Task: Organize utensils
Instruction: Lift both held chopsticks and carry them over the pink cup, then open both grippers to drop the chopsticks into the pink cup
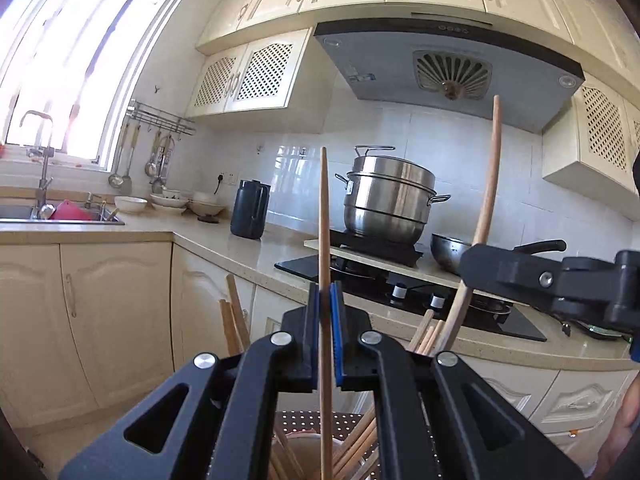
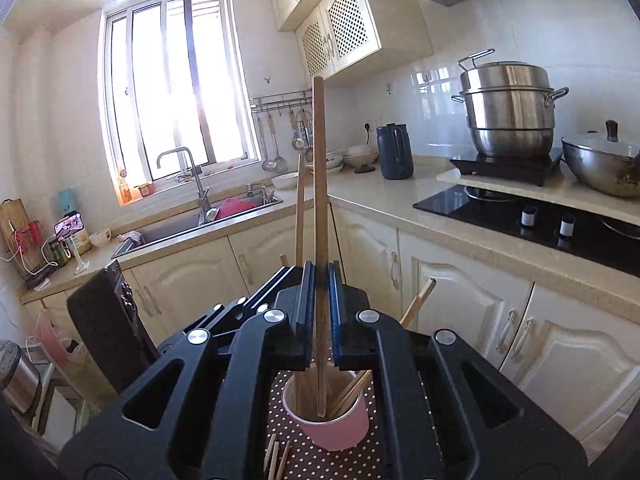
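My left gripper [image 1: 325, 320] is shut on a wooden chopstick [image 1: 324, 216] that stands upright; its lower end reaches into a cup [image 1: 298, 438] with several chopsticks. My right gripper [image 2: 321, 304] is shut on another upright wooden chopstick [image 2: 319, 168], whose lower end is inside the pink cup [image 2: 334, 430] that holds several chopsticks. The right gripper also shows in the left wrist view [image 1: 476, 268] holding its chopstick [image 1: 490, 168]. The left gripper's chopstick [image 2: 299, 216] stands just left in the right wrist view. Loose chopsticks [image 2: 276, 460] lie on the dotted mat [image 2: 360, 464].
A kitchen counter [image 2: 400, 196] runs behind with a stove [image 2: 520, 216], steel steamer pot [image 2: 508, 116], wok [image 2: 600, 164], dark kettle [image 2: 395, 152], bowls [image 1: 168, 200] and sink [image 2: 192, 224]. Cabinets [image 2: 460, 312] stand below.
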